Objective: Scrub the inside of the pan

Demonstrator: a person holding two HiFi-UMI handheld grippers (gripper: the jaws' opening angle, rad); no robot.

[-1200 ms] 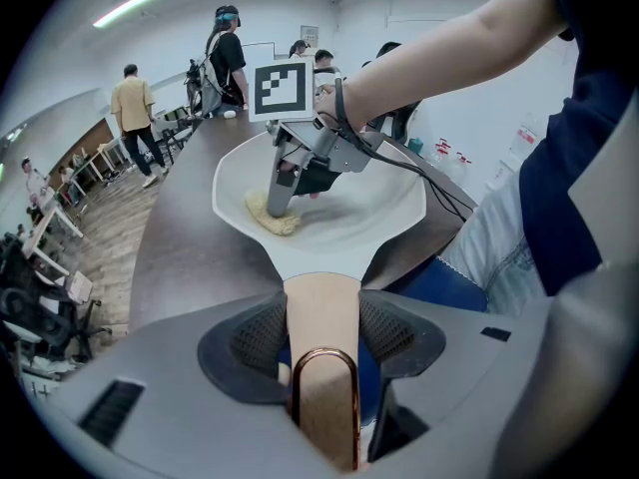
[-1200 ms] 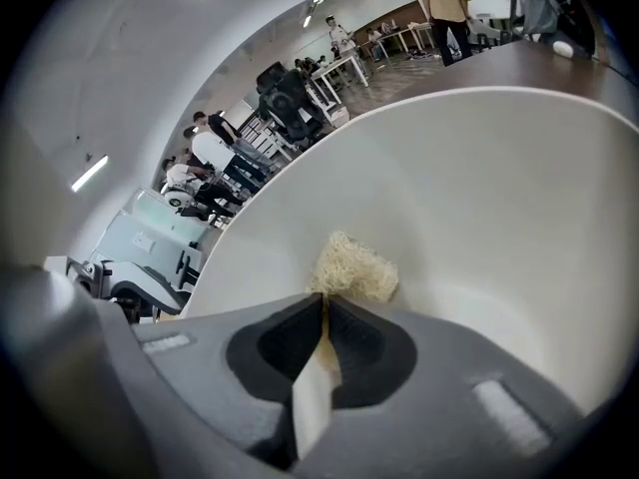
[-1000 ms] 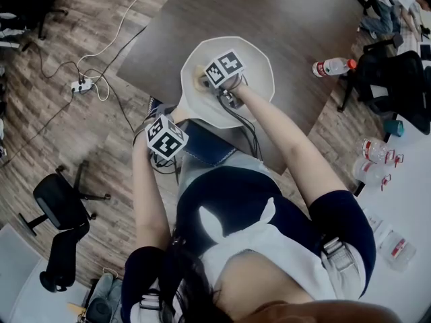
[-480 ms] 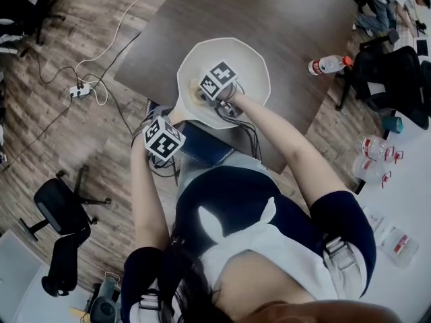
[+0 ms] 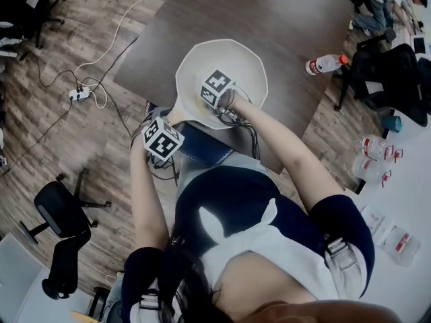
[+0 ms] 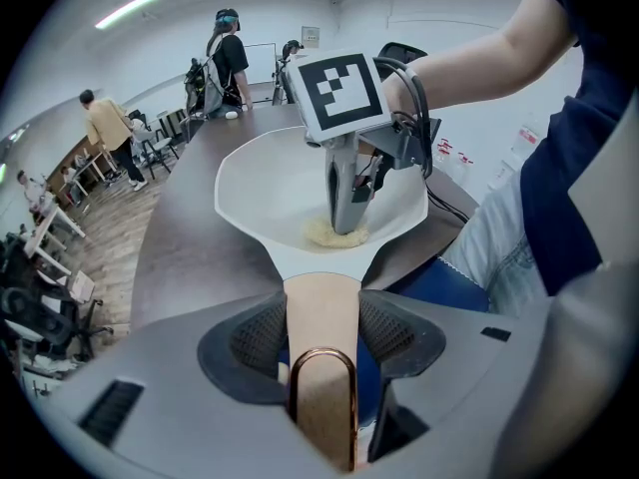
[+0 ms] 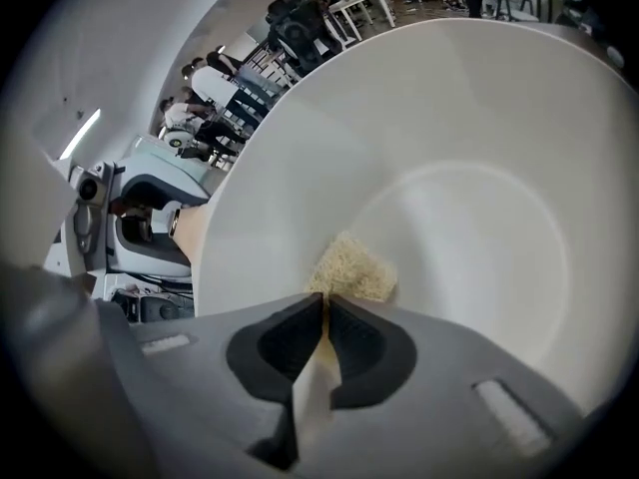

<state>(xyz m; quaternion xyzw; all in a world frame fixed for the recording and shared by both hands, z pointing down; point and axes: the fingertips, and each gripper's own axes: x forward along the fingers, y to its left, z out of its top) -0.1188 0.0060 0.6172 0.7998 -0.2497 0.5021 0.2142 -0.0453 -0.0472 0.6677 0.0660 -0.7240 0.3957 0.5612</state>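
Over the near edge of the dark table (image 5: 289,19), the head view shows the white pan (image 5: 236,59) resting with its handle (image 5: 179,115) pointing back toward the person. The right gripper (image 5: 204,94) reaches down into the bowl from the near side, its forearm stretched forward across the rim. The left gripper (image 5: 176,118) sits lower left at the handle, with that forearm running straight up along the body's side. From the left gripper view, its jaws are clenched on the pale handle just ahead of the copper hanging loop (image 6: 321,387), and the pan lies straight ahead on the table. I judge this grip should be firm, so the pan can neither spin nor slide off the edge under the scrubbing. Across the bowl, the right gripper stands steeply nose-down on a yellowish scrub pad (image 6: 324,234) at the near part of the pan floor. From the right gripper view, the jaws are pinched tight on the pad's edge. The rest of the pad lies flat against the white floor, close to where the wall begins to rise. Scrubbing well here probably calls for steady downward pressure and overlapping sweeps across the floor, then up the sloping wall, with the wrist tilted so the pad stays flat.
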